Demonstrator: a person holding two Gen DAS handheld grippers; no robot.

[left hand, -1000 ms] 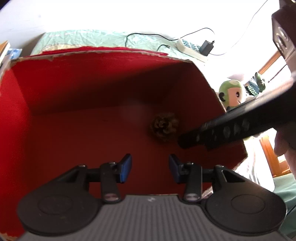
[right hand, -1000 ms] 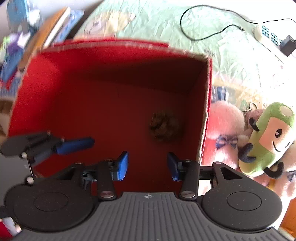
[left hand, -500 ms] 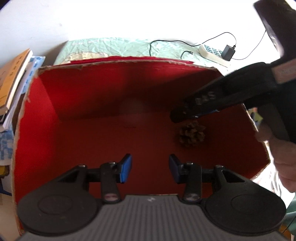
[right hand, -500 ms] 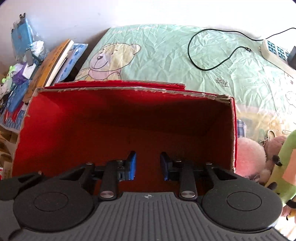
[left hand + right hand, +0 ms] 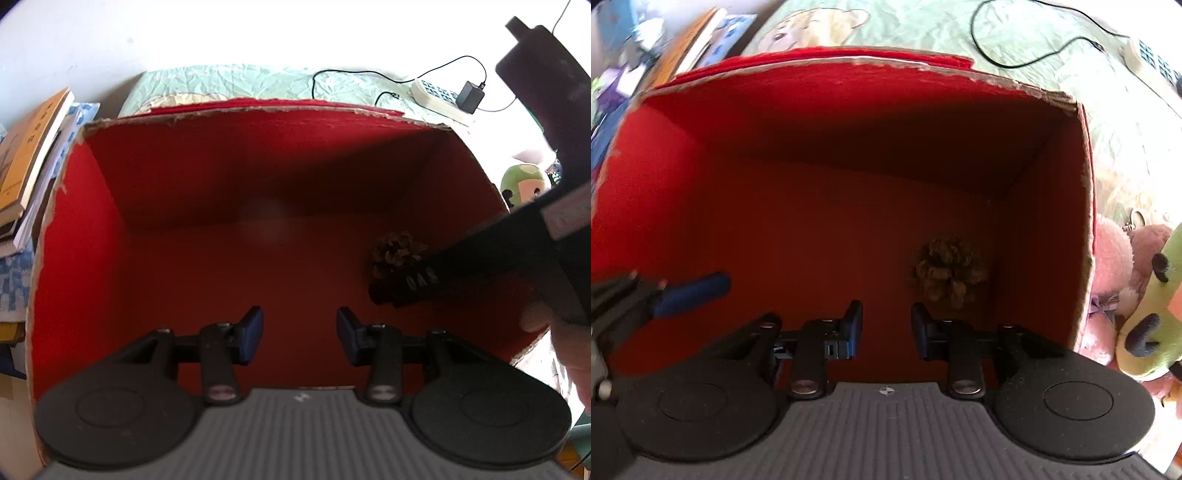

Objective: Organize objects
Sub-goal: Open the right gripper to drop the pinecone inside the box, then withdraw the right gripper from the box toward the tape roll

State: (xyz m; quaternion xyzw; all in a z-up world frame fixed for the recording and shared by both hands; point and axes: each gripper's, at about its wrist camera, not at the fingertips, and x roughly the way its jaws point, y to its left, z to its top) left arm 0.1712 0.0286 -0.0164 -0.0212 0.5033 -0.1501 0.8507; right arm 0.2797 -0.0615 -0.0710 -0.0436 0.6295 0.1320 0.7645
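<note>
An open red box (image 5: 258, 166) fills both views. A brown pine cone (image 5: 949, 273) lies on its floor near the right wall, alone. My right gripper (image 5: 886, 325) hangs inside the box just left of and nearer than the cone, jaws narrowly open with nothing between them. In the left wrist view one of its dark fingers (image 5: 413, 282) partly hides the pine cone (image 5: 397, 247). My left gripper (image 5: 299, 334) is open and empty over the box's near side. Its blue fingertip (image 5: 690, 291) shows at the left of the right wrist view.
The box stands on a green bedspread (image 5: 1052, 33). Pink (image 5: 1112, 258) and green (image 5: 1152, 314) plush toys lie just outside its right wall (image 5: 1086, 221). Books (image 5: 29, 158) are stacked to the left. A power strip (image 5: 436, 96) with a cable lies behind.
The right gripper's jaws narrowed. It pulled back above the box, then came down inside again by the pine cone. The left view tilted up to show more of the bed and books.
</note>
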